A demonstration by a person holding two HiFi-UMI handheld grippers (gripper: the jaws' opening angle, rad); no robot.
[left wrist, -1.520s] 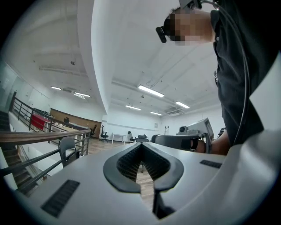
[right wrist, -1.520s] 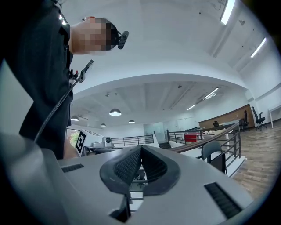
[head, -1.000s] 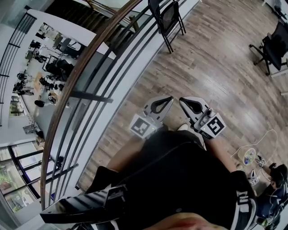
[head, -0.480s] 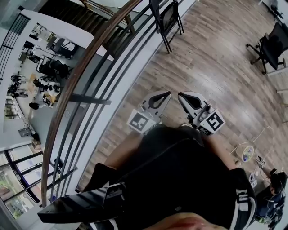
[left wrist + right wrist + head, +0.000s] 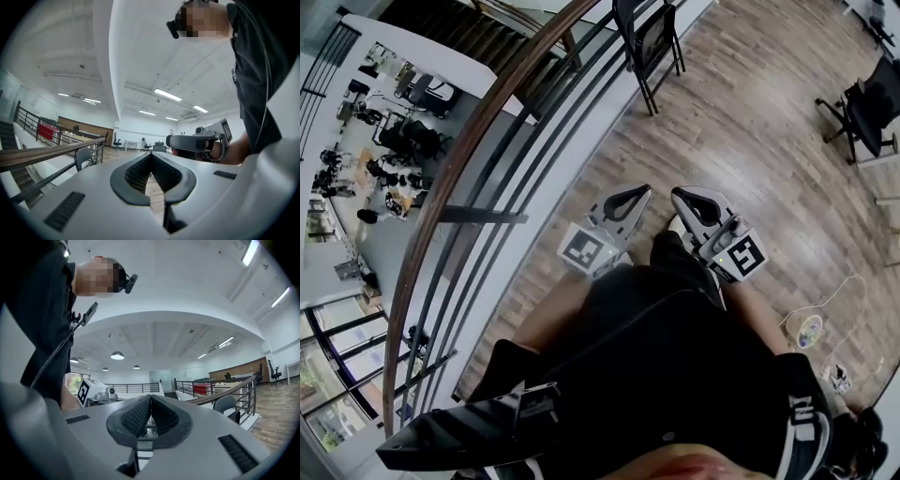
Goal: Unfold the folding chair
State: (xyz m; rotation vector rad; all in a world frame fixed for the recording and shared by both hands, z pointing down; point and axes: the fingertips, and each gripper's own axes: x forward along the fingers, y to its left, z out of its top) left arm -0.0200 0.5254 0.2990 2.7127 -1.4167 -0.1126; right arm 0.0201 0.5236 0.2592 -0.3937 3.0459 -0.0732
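— How far along is it?
— Not started. The chair (image 5: 649,37) stands by the railing (image 5: 478,131), well ahead of me. My left gripper (image 5: 644,192) and right gripper (image 5: 678,196) are closed, holding nothing.

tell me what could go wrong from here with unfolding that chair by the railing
1. The folding chair stands close beside the railing, so its legs could catch on the bars as it opens.
2. The left gripper and right gripper are shut, empty and short of the chair; they must open first, and the thin frame might slip.
3. A white cable on the floor at the right is a trip hazard.
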